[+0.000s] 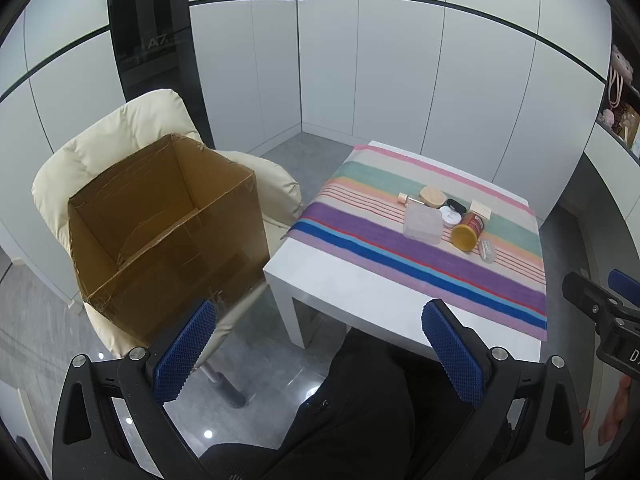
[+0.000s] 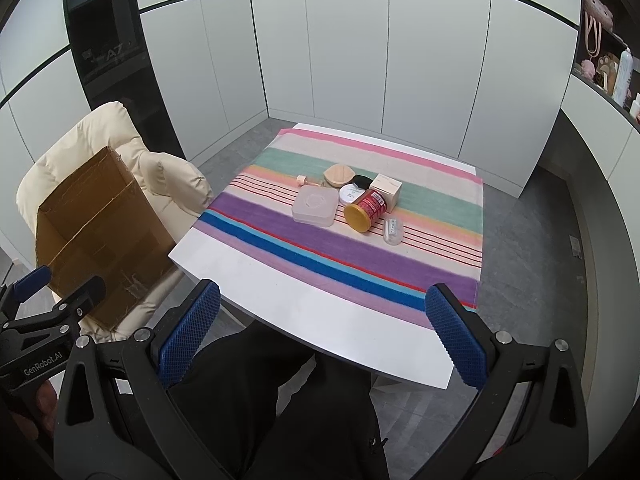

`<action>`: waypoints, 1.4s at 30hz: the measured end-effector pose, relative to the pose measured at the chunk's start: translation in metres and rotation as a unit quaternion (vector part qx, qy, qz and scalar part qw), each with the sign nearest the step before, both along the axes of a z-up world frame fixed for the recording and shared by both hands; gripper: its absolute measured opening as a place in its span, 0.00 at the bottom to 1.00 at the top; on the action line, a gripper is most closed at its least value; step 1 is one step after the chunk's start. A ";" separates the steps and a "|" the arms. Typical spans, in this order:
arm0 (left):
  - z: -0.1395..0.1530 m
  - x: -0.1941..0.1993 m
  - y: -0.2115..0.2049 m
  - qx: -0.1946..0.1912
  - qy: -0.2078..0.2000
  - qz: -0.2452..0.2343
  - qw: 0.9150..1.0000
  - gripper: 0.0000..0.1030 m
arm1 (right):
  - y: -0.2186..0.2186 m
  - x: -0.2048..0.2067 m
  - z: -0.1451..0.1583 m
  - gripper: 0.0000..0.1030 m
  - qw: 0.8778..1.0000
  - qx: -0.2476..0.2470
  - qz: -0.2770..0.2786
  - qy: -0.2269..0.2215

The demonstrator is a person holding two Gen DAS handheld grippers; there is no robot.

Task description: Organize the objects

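Note:
Several small objects sit clustered on a striped cloth (image 2: 280,236) on a white table (image 2: 312,316): a translucent square box (image 2: 315,205), a red jar with a yellow lid (image 2: 365,210) lying on its side, a beige carton (image 2: 386,191), a wooden oval (image 2: 338,174), a white round tin (image 2: 350,193), a small clear case (image 2: 392,232) and a small bottle (image 2: 306,180). An open, empty cardboard box (image 1: 168,236) stands on a cream chair (image 1: 80,160) to the left. My left gripper (image 1: 320,348) and right gripper (image 2: 324,332) are open and empty, held before the table's near edge.
White cabinet walls surround the grey floor. A dark glass panel (image 1: 148,40) stands behind the chair. Shelves with soft toys (image 2: 600,60) are at the far right. The person's dark-clothed legs (image 2: 304,408) are below the grippers.

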State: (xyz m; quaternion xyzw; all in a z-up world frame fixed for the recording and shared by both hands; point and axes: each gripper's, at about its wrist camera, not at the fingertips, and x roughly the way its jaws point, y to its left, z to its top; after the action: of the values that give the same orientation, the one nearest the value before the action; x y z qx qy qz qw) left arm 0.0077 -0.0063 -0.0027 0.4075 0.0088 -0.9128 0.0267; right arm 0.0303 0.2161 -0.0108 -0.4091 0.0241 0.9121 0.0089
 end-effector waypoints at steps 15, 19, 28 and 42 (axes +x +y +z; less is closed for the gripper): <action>0.000 0.000 -0.001 -0.001 -0.003 -0.001 1.000 1.00 | -0.001 0.000 -0.001 1.00 1.000 -0.001 -0.001 -0.002; 0.000 0.000 -0.001 -0.003 -0.003 -0.002 1.000 1.00 | -0.001 0.000 -0.001 1.00 1.000 -0.001 -0.001 -0.003; 0.000 -0.001 -0.001 -0.006 -0.002 -0.002 1.000 1.00 | 0.000 0.000 -0.001 1.00 1.000 -0.002 -0.001 -0.003; -0.002 -0.001 -0.001 -0.008 -0.004 -0.003 1.000 1.00 | -0.001 0.001 -0.002 1.00 1.000 -0.001 -0.002 -0.004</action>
State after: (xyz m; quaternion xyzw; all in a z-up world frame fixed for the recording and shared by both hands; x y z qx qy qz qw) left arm 0.0065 -0.0074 -0.0047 0.4110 0.0002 -0.9112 0.0273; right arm 0.0309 0.2154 -0.0128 -0.4126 0.0259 0.9105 0.0099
